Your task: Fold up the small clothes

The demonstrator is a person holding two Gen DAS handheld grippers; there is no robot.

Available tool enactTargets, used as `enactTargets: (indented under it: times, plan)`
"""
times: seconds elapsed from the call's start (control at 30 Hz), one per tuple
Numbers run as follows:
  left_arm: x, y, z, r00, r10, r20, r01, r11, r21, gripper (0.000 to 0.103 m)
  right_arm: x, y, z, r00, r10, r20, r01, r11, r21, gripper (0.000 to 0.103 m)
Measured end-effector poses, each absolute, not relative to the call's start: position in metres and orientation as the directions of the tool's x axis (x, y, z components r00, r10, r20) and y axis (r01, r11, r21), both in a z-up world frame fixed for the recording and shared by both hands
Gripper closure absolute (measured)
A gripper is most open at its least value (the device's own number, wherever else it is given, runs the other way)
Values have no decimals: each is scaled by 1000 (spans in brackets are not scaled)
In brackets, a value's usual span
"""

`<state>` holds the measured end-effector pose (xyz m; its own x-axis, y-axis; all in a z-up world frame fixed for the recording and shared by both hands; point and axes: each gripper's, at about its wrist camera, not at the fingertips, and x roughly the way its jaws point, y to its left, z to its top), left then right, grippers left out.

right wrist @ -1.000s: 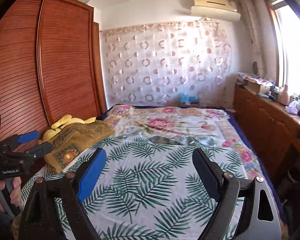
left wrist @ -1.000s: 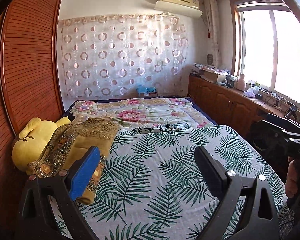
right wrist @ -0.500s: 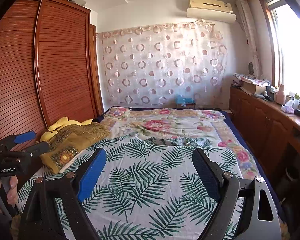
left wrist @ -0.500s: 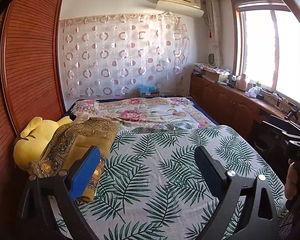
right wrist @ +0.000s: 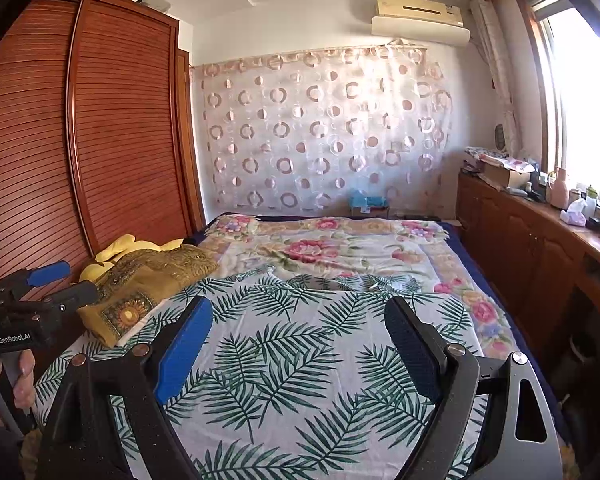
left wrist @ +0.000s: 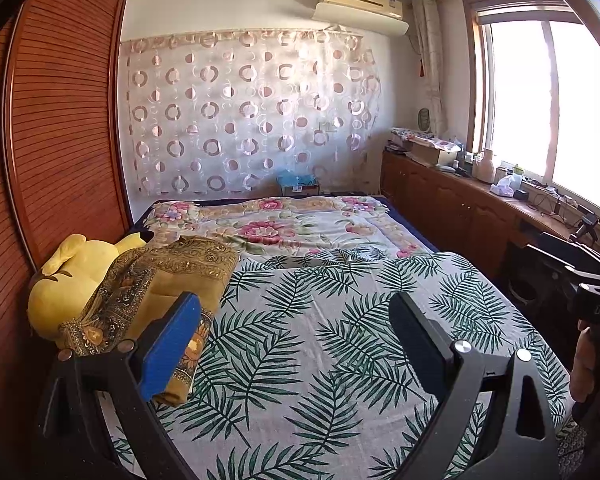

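The palm-leaf printed bedspread lies bare ahead; only the folded mustard patterned fabric (against a yellow plush toy) crowds its left edge.

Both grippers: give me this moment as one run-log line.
left gripper: open, empty | right gripper: open, empty | above leaf-print sheet | gold patterned cloth: untouched, bed's left edge

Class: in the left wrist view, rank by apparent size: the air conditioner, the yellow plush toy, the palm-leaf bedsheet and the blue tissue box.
1. palm-leaf bedsheet
2. yellow plush toy, though it is nearer the camera
3. air conditioner
4. blue tissue box, farthest away
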<state>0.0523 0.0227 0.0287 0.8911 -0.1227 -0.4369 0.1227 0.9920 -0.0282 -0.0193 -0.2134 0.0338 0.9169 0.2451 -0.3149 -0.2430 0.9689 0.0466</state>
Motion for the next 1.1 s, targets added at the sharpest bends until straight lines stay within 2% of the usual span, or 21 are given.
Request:
enactTargets:
  times: [1.1]
  plan:
    - [50,24,30,892,-122,-435,122,992,-28,7,-19,-225,32,914,256,-315,-254,966,47,14]
